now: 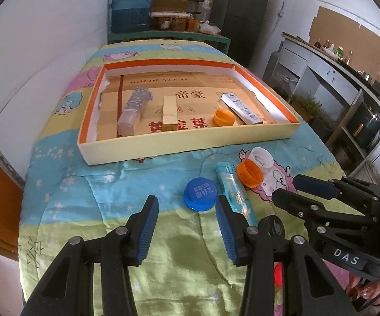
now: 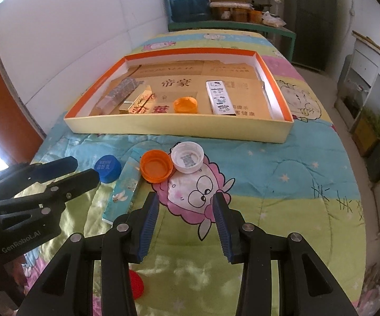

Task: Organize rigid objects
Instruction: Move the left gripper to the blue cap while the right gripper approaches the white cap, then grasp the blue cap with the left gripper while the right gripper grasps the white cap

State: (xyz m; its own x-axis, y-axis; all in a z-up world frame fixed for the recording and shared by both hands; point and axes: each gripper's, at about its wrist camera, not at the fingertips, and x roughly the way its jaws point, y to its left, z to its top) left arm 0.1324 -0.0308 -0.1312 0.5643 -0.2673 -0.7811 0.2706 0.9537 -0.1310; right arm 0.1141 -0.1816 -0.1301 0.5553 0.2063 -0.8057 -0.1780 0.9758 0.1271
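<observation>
Jaws on both our tools stand apart with nothing between them. Our left gripper [image 1: 187, 210] hangs over the quilt [image 1: 89, 192], and the blue cap [image 1: 200, 193] lies just ahead of its fingertips, a little toward the right-hand pad. Beside that cap lies the teal box [image 1: 235, 193], its near end partly hidden behind the same pad. We judge the cap light, stiff and slick — best pinched across its ribbed rim, square on, or it may skate on the satin. Our right gripper [image 2: 186, 212] hovers over the cartoon sheep, with the orange cap [image 2: 155, 166] and the white cap [image 2: 187, 160], touching each other, a short way ahead and mouth up. Beyond them sits the orange-rimmed tray [image 1: 190, 146], already holding several boxes and a cap.
</observation>
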